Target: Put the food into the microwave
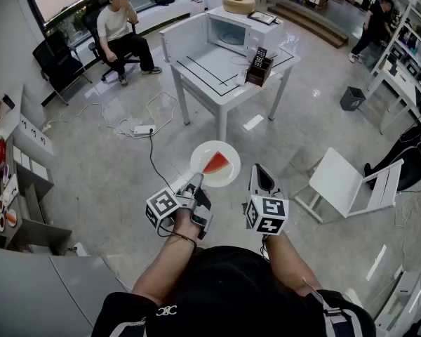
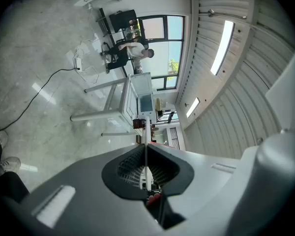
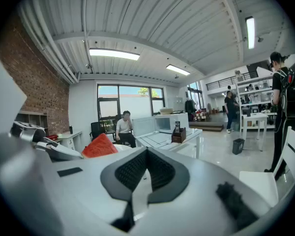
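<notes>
A white plate [image 1: 221,177] carries a red watermelon slice [image 1: 216,163]. My left gripper [image 1: 196,182] is shut on the plate's near rim and holds it over the floor. In the left gripper view the plate [image 2: 145,136] shows edge-on between the shut jaws of that gripper [image 2: 145,154]. My right gripper [image 1: 259,174] hangs just right of the plate, shut and empty. In the right gripper view the slice [image 3: 99,145] shows at the left, beyond the shut right gripper [image 3: 146,154]. The white microwave [image 1: 235,32] stands on the white table [image 1: 217,65] ahead, door [image 1: 184,37] swung open.
A brown holder [image 1: 258,69] stands on the table's right side, and a round wooden thing [image 1: 238,4] rests on the microwave. A power strip [image 1: 144,128] with cables lies on the floor left of the table. A white chair [image 1: 351,184] lies tipped at the right. A person [image 1: 119,27] sits far left.
</notes>
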The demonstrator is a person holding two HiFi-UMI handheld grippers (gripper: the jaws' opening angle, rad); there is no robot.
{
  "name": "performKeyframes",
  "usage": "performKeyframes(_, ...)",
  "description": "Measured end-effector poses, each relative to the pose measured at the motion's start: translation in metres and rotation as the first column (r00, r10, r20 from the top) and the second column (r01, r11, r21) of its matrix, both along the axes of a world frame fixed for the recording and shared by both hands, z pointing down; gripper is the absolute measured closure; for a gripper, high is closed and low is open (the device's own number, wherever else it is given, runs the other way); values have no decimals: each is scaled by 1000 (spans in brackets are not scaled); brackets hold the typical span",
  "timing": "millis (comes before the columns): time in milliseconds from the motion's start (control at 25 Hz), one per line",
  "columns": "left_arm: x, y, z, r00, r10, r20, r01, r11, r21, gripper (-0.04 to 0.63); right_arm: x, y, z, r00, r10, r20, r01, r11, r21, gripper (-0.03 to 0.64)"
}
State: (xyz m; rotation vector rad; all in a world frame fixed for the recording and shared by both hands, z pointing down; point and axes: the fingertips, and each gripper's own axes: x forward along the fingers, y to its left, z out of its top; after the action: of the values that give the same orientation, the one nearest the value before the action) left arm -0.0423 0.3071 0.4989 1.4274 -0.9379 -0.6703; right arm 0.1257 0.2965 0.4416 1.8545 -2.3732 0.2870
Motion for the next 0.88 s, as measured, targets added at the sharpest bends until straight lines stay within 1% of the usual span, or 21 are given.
performKeyframes(160,-1,9,3,1000,1,3,-1,1000,-24,574,-3,8,3,1000,13,-15,-13,1000,9,611)
performKeyframes(320,-3,12,1,1000,-13,1,13,999,-30,575,-5,11,6,1000,13,-25,-13,1000,4,611)
performKeyframes(560,-9,17,5,999,-29,24,30,998,-50,575,-12,16,9,999,11,-34,-11,1000,-2,609)
performKeyframes(720,-12,20,6,998,-30,59,33,999,-42,575,-18,19,11,999,4,-32,-5,1000,-13,609)
performKeyframes(880,-15,25,11,998,-31,60,34,998,-50,575,-22,23,17,1000,9,-24,-10,999,-38,609)
